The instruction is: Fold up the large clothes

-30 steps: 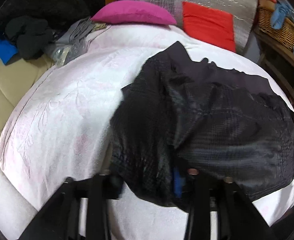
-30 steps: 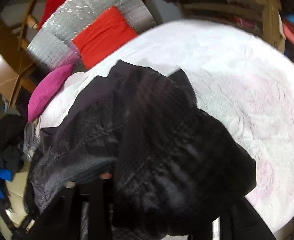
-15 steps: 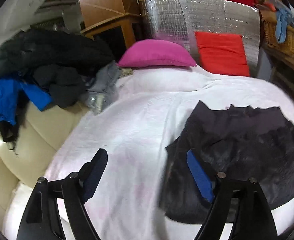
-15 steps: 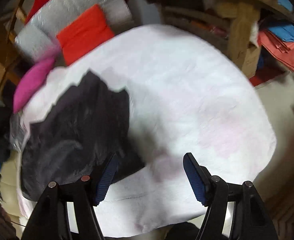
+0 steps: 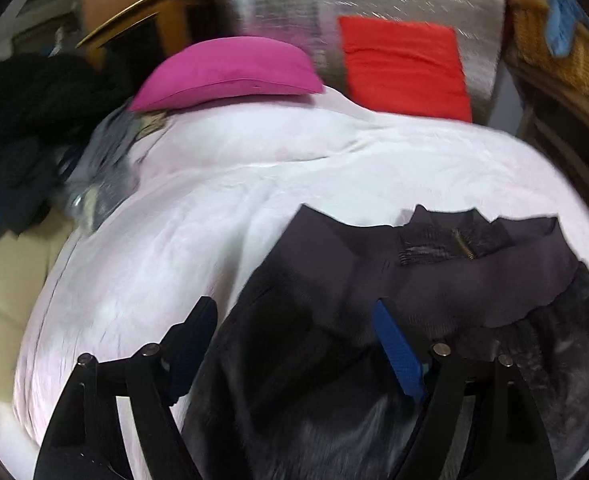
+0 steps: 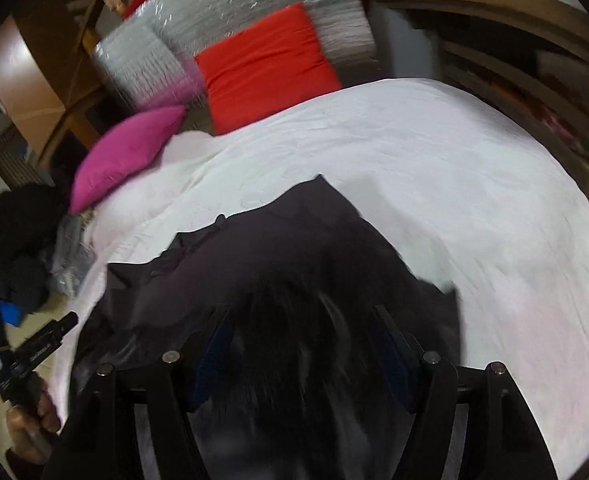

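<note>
A large black garment [image 5: 374,312] lies partly folded on the white bed cover [image 5: 214,208]; it also shows in the right wrist view [image 6: 286,264]. My left gripper [image 5: 294,320] is open, its blue pads spread over the garment's left part, empty. My right gripper [image 6: 302,320] is open, jaws spread over the garment's near edge, empty. Motion blur hides whether the pads touch the cloth. The left tool and hand [image 6: 30,360] show at the left of the right wrist view.
A magenta pillow [image 5: 230,72] and a red cushion [image 5: 402,68] lie at the bed's head against a silver panel [image 5: 374,0]. A heap of dark and blue clothes [image 5: 18,140] sits on the beige sofa left. Wooden shelves [image 6: 534,80] stand right.
A second ago both grippers were shut on the garment, holding it up. They let go, the garment dropped flat, and both open grippers have now come back down over it.
</note>
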The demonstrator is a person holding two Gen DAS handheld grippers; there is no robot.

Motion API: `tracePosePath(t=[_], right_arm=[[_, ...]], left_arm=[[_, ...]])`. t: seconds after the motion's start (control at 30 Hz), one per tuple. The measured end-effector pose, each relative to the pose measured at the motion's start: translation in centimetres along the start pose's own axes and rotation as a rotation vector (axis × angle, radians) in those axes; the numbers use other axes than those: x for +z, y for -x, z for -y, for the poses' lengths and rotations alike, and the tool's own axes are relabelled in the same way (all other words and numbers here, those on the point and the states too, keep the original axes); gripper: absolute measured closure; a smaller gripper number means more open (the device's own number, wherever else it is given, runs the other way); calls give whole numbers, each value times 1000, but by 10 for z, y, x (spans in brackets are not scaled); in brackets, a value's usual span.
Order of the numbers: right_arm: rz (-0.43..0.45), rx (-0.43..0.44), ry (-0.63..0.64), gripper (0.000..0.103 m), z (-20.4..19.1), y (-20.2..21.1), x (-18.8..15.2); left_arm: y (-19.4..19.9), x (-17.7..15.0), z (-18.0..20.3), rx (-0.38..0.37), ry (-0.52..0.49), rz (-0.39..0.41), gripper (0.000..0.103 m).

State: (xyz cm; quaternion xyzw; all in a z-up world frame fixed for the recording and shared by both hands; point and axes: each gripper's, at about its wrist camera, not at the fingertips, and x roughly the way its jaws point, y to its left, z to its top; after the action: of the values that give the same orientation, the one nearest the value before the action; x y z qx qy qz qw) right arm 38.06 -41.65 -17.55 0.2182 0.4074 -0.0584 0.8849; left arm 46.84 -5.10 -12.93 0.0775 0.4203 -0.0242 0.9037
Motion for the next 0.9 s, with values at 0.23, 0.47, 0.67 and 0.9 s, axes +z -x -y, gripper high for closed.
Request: tracePosePath(t=[0.23, 0.47, 0.67, 0.9], right_arm=[[-106, -151, 143, 31, -35, -77, 28], [-157, -183, 254, 68, -49, -119, 32], [-93, -220, 329, 94, -58, -108, 38], [-11, -160, 245, 95, -52, -93, 57]], left_arm=[[-41, 12, 20, -41, -91, -63, 50], [-78, 11, 26, -80, -109, -121, 98], [-72, 24, 24, -83, -96, -51, 103], [-64, 40, 17, -72, -82, -21, 103]])
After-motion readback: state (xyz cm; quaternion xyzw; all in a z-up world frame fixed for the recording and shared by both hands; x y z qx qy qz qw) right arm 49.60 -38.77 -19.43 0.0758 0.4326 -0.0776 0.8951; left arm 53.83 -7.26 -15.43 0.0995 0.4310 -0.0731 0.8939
